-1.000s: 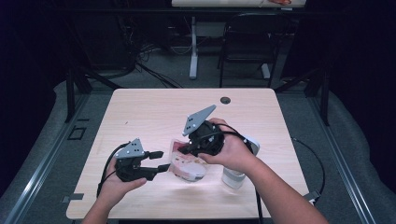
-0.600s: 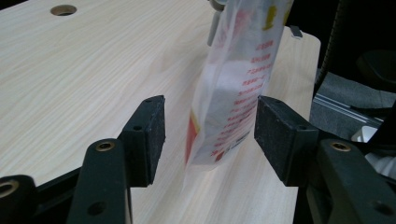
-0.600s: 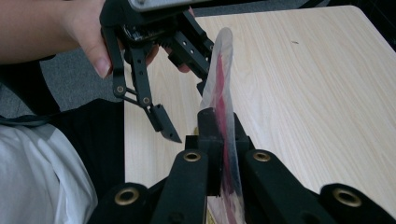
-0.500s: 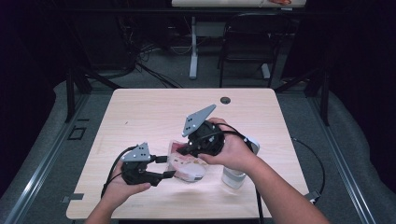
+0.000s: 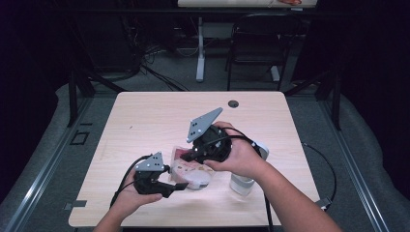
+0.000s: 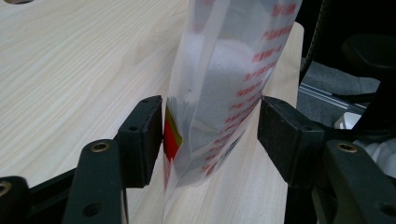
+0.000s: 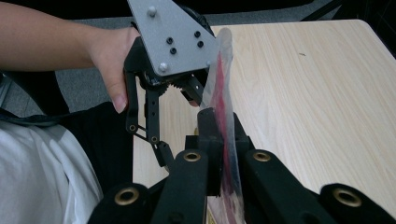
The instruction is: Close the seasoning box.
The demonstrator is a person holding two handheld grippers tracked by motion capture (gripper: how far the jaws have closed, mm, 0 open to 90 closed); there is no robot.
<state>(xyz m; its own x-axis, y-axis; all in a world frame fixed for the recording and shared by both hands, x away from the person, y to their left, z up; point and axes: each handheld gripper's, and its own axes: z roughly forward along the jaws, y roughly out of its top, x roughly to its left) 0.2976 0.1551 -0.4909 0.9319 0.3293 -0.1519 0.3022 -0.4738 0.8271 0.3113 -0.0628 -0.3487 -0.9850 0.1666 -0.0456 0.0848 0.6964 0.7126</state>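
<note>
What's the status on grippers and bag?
Right gripper shut on bag. Left gripper open, jaws just opened, bag between them. Nothing in the way.

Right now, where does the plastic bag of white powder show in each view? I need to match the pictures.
High view: plastic bag low centre on the table, between the two grippers.
Left gripper view: centre, hanging between the left gripper and its open jaws; the left pad sits close against its edge.
Right gripper view: lower centre, edge-on, pinched in the right gripper.
Shared landmark: the pale wooden table.
</note>
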